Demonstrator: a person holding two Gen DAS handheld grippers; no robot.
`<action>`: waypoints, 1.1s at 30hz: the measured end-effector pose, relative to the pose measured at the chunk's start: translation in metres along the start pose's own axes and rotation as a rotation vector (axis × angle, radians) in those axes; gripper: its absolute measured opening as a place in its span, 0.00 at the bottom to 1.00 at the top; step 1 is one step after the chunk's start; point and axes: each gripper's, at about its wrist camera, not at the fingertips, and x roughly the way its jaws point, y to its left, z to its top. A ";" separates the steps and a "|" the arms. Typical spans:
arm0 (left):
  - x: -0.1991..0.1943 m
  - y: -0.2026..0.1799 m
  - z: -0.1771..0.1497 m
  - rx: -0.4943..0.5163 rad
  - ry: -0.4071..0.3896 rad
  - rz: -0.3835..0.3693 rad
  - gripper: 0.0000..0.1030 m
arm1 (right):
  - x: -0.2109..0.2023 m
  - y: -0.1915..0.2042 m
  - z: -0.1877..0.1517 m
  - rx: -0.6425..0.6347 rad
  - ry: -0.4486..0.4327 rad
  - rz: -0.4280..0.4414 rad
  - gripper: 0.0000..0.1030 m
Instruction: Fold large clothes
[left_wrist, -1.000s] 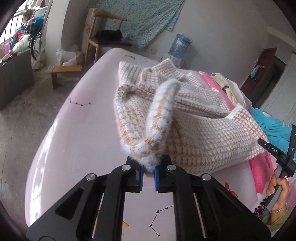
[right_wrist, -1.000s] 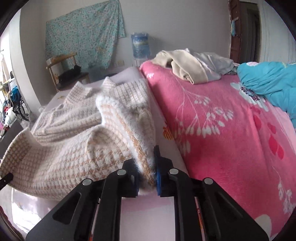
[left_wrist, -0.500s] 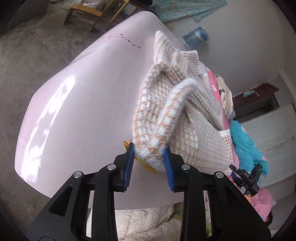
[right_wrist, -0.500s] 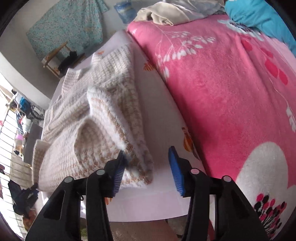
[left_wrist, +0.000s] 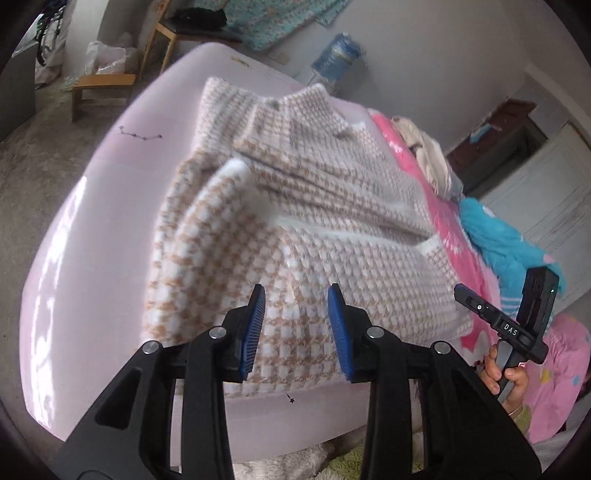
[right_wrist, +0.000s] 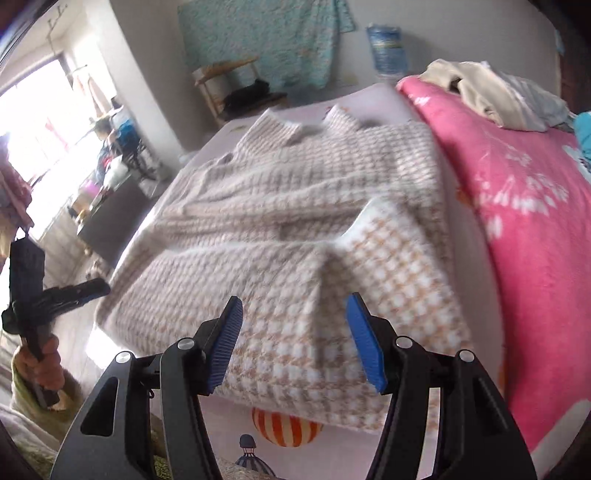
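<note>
Both grippers are hovering, tilted downward, over a houndstooth sweater (left_wrist: 314, 229) lying folded on the pale pink bed (left_wrist: 110, 177).

The left gripper (left_wrist: 296, 325) and right gripper (right_wrist: 295, 339) are opening, apparently clear of the knit; only the right view is showing a balloon print (right_wrist: 286, 428).

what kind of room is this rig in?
Most likely a home bedroom: the sweater lies on a bed with a pink blanket, a wooden chair by the wall, and a water jug.
</note>
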 end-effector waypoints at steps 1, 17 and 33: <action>0.014 -0.002 -0.003 0.006 0.041 0.044 0.33 | 0.013 0.000 -0.005 -0.005 0.050 0.002 0.56; 0.053 -0.043 -0.002 0.241 0.054 0.307 0.02 | 0.036 -0.017 -0.005 0.051 0.138 0.040 0.06; 0.014 -0.009 0.034 0.157 -0.088 0.298 0.34 | 0.000 -0.032 0.030 0.035 0.007 -0.072 0.55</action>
